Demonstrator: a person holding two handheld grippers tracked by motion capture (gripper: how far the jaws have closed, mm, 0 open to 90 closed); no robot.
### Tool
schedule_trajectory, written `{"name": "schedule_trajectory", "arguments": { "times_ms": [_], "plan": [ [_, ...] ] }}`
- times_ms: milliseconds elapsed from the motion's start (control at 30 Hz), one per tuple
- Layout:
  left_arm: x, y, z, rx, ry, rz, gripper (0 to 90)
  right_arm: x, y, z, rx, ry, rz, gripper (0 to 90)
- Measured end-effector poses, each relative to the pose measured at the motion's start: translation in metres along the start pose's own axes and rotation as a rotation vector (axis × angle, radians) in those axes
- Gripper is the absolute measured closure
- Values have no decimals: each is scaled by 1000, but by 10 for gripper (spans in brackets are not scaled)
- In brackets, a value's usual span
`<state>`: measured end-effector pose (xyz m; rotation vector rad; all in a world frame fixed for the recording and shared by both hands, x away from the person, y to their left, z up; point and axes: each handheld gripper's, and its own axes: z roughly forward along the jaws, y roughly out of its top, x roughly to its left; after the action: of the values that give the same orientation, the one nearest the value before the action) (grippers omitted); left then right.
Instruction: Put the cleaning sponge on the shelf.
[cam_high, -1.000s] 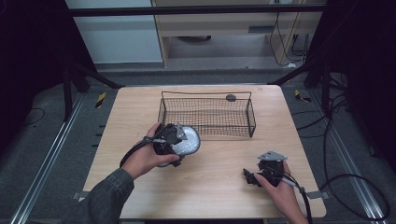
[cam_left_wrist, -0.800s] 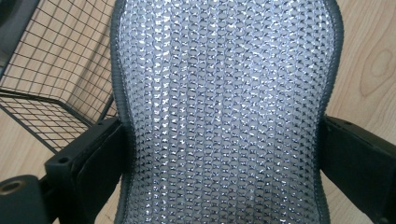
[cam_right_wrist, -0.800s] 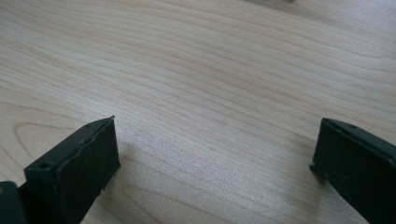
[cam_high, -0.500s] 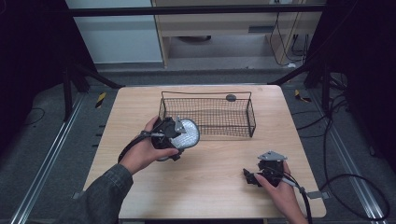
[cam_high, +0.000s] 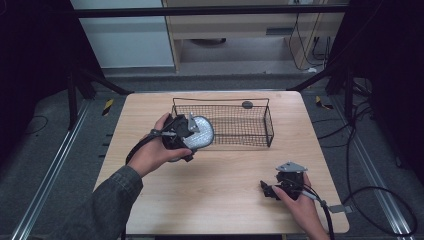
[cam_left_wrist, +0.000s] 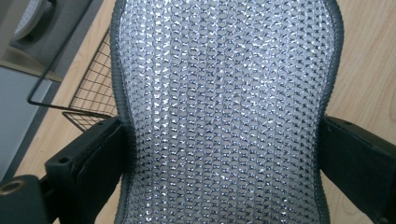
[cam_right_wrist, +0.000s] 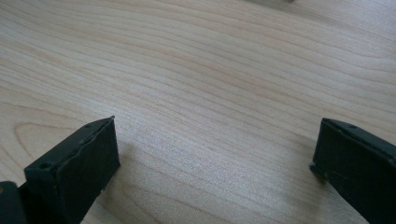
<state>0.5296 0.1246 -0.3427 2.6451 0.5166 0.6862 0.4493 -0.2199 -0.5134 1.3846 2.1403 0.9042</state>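
A silvery, sparkly woven pad with a dark grey edge (cam_high: 199, 134) (cam_left_wrist: 224, 107) is pinched across its width between the jaws of my left gripper (cam_high: 192, 134) (cam_left_wrist: 223, 163). It hangs at the left end of a black wire basket (cam_high: 268, 127) (cam_left_wrist: 93, 88), just over the near rim. A small dark round thing (cam_high: 247, 104) lies at the basket's far side. At the table's front right my right gripper (cam_high: 267, 190) (cam_right_wrist: 215, 158) rests low over bare wood (cam_right_wrist: 210, 84), jaws wide apart with nothing between them.
The light wooden table (cam_high: 225, 200) stands on a grey floor with metal rails (cam_high: 50, 175) at both sides. Cables (cam_high: 370, 195) trail to the right. A wooden shelf unit (cam_high: 235, 30) stands beyond the far edge.
My left gripper has carried the silvery pad up and to the right, from beside the basket's left end to over its near rim. The right gripper has stayed still.
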Motion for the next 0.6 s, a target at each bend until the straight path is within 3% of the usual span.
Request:
{"name": "schedule_trajectory", "arguments": {
  "times_ms": [367,600],
  "plan": [
    [21,15,2,12,46,18,33,0,0,0,3,5,9,5],
    [32,22,10,1,75,25,33,-1,0,0,5,0,-13,4]
  ]
}}
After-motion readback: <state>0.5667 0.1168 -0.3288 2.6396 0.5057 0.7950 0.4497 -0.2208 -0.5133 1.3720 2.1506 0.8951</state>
